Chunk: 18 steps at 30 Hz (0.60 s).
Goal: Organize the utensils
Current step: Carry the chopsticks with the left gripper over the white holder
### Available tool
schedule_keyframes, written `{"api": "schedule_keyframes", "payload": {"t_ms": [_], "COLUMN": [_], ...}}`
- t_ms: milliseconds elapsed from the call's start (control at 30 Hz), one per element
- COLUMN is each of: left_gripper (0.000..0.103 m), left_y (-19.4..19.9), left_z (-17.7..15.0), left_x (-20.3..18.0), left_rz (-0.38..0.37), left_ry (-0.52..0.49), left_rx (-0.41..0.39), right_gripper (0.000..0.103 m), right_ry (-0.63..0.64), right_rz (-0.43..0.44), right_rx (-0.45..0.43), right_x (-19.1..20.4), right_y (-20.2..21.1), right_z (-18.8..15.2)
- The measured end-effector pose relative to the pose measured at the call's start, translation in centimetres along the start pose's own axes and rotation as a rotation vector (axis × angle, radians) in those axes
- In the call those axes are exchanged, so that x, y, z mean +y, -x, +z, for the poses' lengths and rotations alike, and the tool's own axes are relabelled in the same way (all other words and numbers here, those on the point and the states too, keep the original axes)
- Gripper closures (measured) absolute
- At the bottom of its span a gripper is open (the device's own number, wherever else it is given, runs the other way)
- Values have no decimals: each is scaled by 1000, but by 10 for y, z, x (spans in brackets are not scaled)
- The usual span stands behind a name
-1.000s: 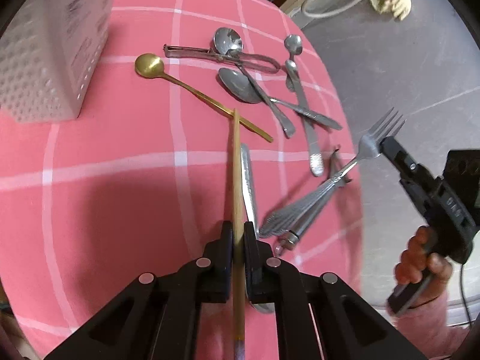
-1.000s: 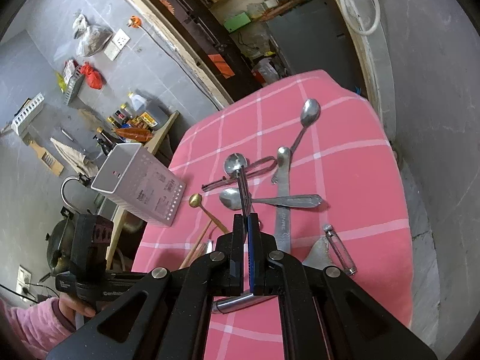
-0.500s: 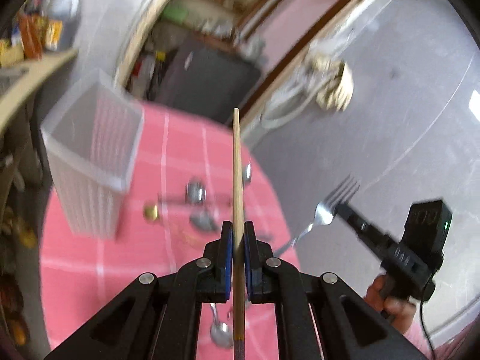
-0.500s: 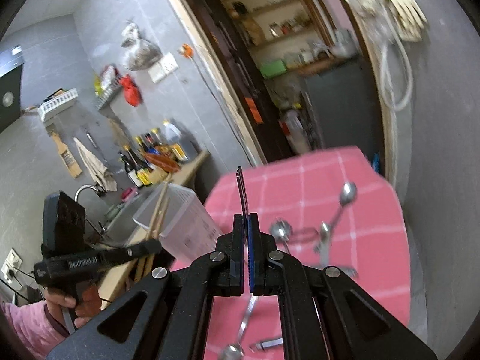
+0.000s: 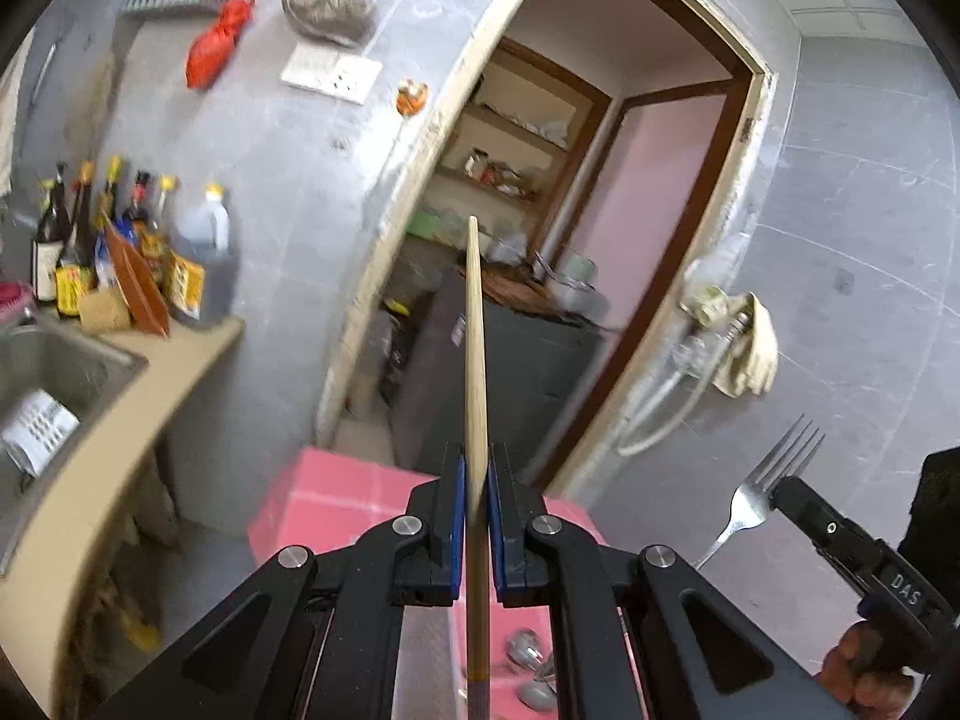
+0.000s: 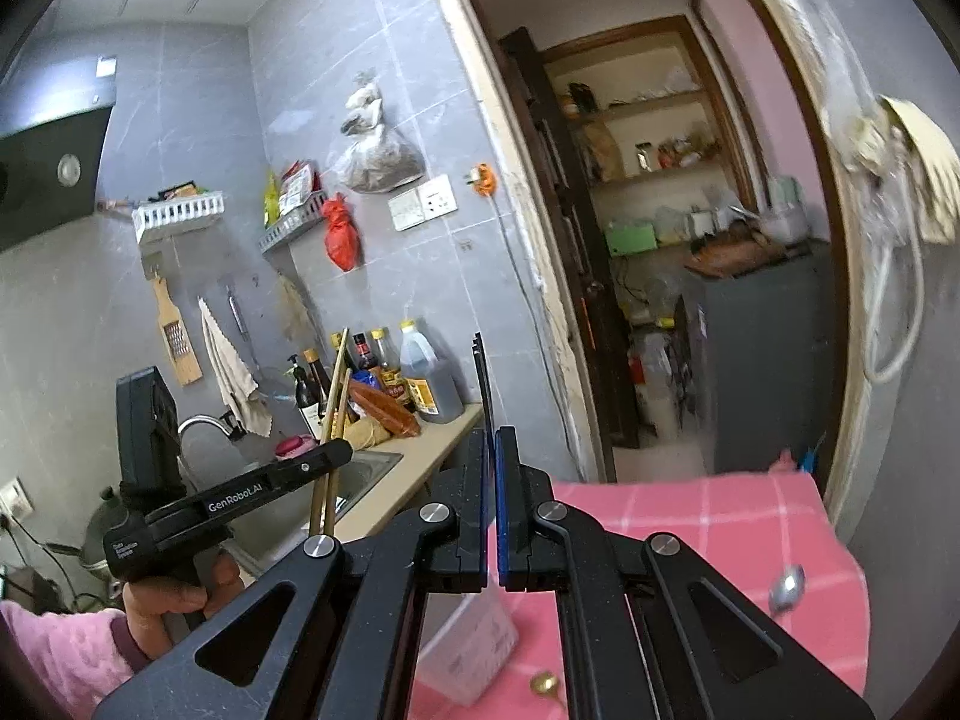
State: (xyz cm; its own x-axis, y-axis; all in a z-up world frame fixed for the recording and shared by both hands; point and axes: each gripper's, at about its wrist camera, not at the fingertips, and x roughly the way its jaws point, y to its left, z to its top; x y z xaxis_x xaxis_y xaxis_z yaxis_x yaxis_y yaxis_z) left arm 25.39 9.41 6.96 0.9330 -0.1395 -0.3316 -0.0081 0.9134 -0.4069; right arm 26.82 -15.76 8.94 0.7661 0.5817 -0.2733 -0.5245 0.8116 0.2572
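My left gripper (image 5: 475, 516) is shut on wooden chopsticks (image 5: 475, 360) that point straight up, high above the pink checked table (image 5: 324, 504). They also show in the right wrist view (image 6: 333, 414), held by the left gripper (image 6: 336, 453). My right gripper (image 6: 491, 468) is shut on a silver fork, seen edge-on as a thin dark line (image 6: 482, 384). In the left wrist view the fork (image 5: 762, 492) stands tines up in the right gripper (image 5: 786, 492). A white perforated holder (image 6: 474, 642) stands on the table below.
Spoons (image 6: 787, 585) and a gold spoon (image 6: 543, 684) lie on the pink cloth (image 6: 690, 540). A counter with a sink (image 5: 54, 372) and bottles (image 5: 120, 240) is to the left. A doorway (image 5: 570, 240) lies behind the table.
Both grippers have lifted off the table and tilted upward, carrying the chopsticks and the fork. The views now face the wall and doorway instead of the tabletop.
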Motion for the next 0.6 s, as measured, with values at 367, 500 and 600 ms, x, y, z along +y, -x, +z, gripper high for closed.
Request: {"api": "schedule_keyframes", "payload": {"t_ms": [367,500,600], "left_gripper": [96,96,96], "left_y": [-24,-29,-32], "left_z": [0,-7,-14], "left_x": [33,35,32], "left_rz": [42,86,103], "left_ry": [35,7,-29], "left_rx": [-143,-178,-186], "right_gripper": [101,101,101], "right_ry": [135,151,154], "right_rz": [-44,-45,-29], "right_rx": [102,145,181], "right_x": [32,36,38], "right_y": [-63,-75,-80], "right_z": [-26,-40,-53]}}
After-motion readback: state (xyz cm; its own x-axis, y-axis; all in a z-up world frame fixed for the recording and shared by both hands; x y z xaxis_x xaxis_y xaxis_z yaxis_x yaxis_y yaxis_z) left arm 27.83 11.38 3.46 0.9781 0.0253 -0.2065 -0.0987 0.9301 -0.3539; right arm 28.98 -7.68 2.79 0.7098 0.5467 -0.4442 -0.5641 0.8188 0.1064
